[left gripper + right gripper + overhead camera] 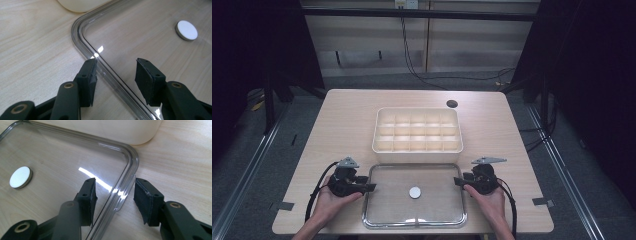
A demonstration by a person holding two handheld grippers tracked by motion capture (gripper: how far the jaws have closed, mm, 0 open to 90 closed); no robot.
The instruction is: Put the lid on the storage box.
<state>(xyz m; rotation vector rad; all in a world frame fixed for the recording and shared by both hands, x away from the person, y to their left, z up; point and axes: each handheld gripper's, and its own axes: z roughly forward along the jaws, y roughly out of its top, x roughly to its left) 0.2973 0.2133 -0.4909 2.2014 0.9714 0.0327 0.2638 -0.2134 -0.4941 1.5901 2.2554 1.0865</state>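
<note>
Clear plastic, rectangular and with a raised rim, the flat transparent lid (387,212) lies on the light wooden bench (347,120), just in front of a cream plastic organiser box (417,149) with many small compartments. On the middle of the lid sits a small round white disc (414,192). The left gripper (371,187) is at the left edge of the lid, held in the person's left hand (329,202). In the left gripper view its black fingers (88,81) stand on both sides of the rim, one over the bench and one over the lid, released and not pressing on it. The right gripper (457,181) is at the right edge, in the right hand (487,200). In the right gripper view its fingers (146,202) also stand on both sides of the rim, near the corner, with a gap on each side, so nothing is grasped.
</note>
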